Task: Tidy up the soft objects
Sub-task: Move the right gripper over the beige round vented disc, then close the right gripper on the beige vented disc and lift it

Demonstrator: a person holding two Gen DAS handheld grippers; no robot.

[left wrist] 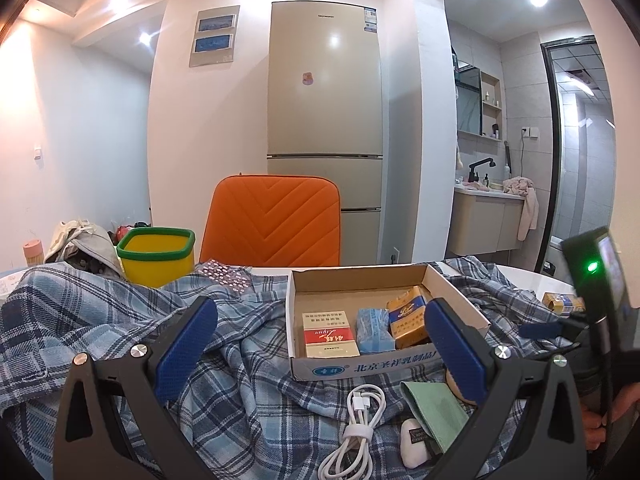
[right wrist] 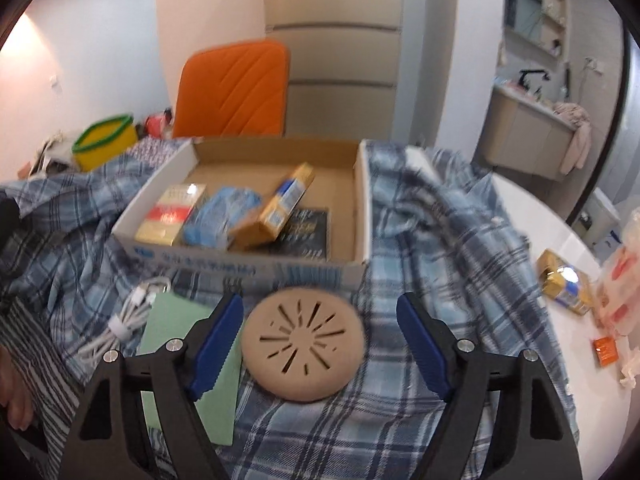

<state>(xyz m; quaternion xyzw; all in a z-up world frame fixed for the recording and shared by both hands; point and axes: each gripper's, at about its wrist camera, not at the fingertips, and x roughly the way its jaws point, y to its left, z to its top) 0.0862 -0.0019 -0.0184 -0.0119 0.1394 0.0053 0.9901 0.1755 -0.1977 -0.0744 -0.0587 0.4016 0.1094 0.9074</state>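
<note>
A tan round pad with slits (right wrist: 304, 340) lies on the blue plaid cloth (right wrist: 440, 240) just in front of the cardboard box (right wrist: 248, 272). My right gripper (right wrist: 320, 300) is open and straddles the pad, with neither blue finger touching it. The box holds a soft blue pack (right wrist: 220, 216) and several cigarette packs. A green cloth (right wrist: 176, 320) and a coiled white cable (right wrist: 132, 308) lie left of the pad. My left gripper (left wrist: 320, 312) hovers wide open and holds nothing, above the cloth (left wrist: 100, 320) and short of the box (left wrist: 360, 368).
A yellow bin with a green rim (left wrist: 156, 256) stands at the back left, next to an orange chair (left wrist: 272, 224). A small white case (left wrist: 414, 444) lies near the cable (left wrist: 360, 420). A gold pack (right wrist: 564, 284) and a plastic bag (right wrist: 624, 280) sit on the white table at right.
</note>
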